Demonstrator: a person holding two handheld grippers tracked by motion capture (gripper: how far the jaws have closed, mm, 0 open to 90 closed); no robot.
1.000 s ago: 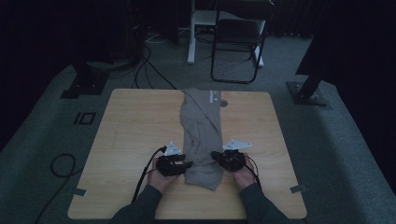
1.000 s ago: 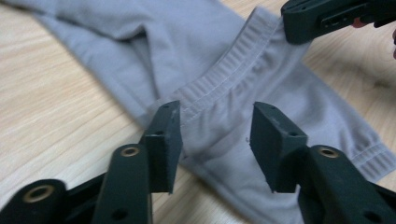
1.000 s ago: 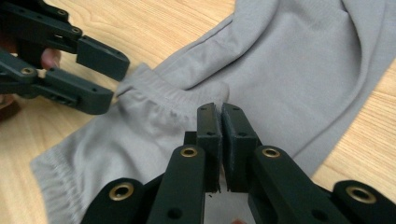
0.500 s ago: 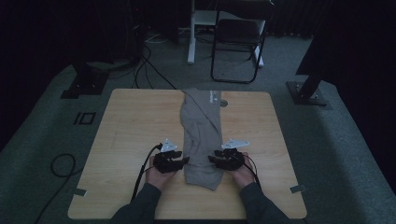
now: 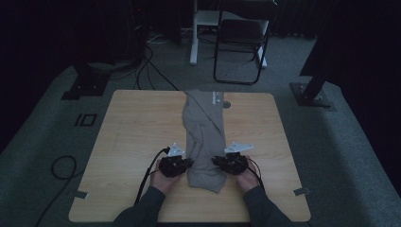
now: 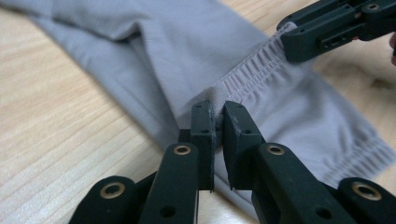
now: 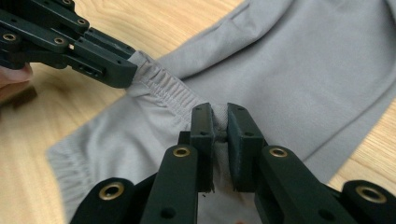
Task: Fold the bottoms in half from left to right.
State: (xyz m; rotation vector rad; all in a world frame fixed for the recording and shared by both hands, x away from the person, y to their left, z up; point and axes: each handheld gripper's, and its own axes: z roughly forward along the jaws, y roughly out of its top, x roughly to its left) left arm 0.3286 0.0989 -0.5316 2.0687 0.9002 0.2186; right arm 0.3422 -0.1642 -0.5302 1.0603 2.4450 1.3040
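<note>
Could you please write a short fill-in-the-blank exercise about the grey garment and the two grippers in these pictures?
1. The grey garment lies on a ____ table.
2. The left gripper is shut on the garment's gathered ____ band.
3. The right gripper is ____ on the same garment.
4. Beyond the table stands a folding ____.

Missing words: wooden; elastic; shut; chair
</note>
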